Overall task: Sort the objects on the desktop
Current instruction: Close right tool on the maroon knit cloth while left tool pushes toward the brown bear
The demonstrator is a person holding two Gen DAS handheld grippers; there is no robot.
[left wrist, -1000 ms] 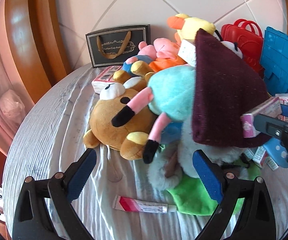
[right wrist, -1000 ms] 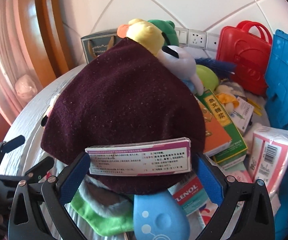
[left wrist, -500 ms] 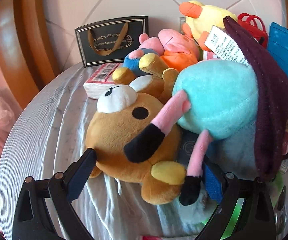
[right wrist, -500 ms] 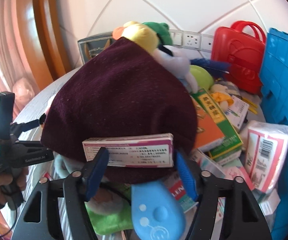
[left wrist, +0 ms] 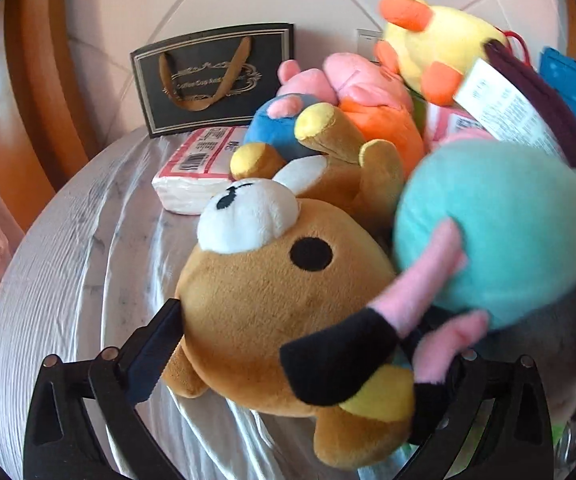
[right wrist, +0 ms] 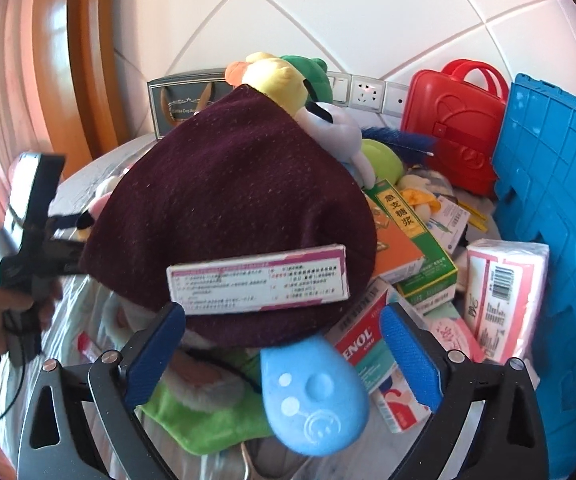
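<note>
In the left wrist view my left gripper (left wrist: 299,344) is open, its jaws on either side of a brown bear plush (left wrist: 272,292) lying on the table. A teal plush with pink limbs (left wrist: 495,248) leans over the bear and hides the right finger. In the right wrist view my right gripper (right wrist: 284,340) is open, just below a pink and white medicine box (right wrist: 258,280) resting on a maroon cloth (right wrist: 228,208) draped over the pile. The box is not between the pads. The left gripper also shows in the right wrist view (right wrist: 28,232), held in a hand.
A black gift bag (left wrist: 214,80) stands at the wall, a tissue pack (left wrist: 196,172) before it. Yellow duck (left wrist: 439,44) and pink plush (left wrist: 359,80) lie behind. A blue crate (right wrist: 551,232), red case (right wrist: 451,120), green and orange boxes (right wrist: 407,236), tissue pack (right wrist: 503,288) and blue paddle (right wrist: 311,392) crowd the right.
My left gripper moved forward onto the bear, which now fills the gap between its jaws. My right gripper opened wider and drew back slightly below the medicine box.
</note>
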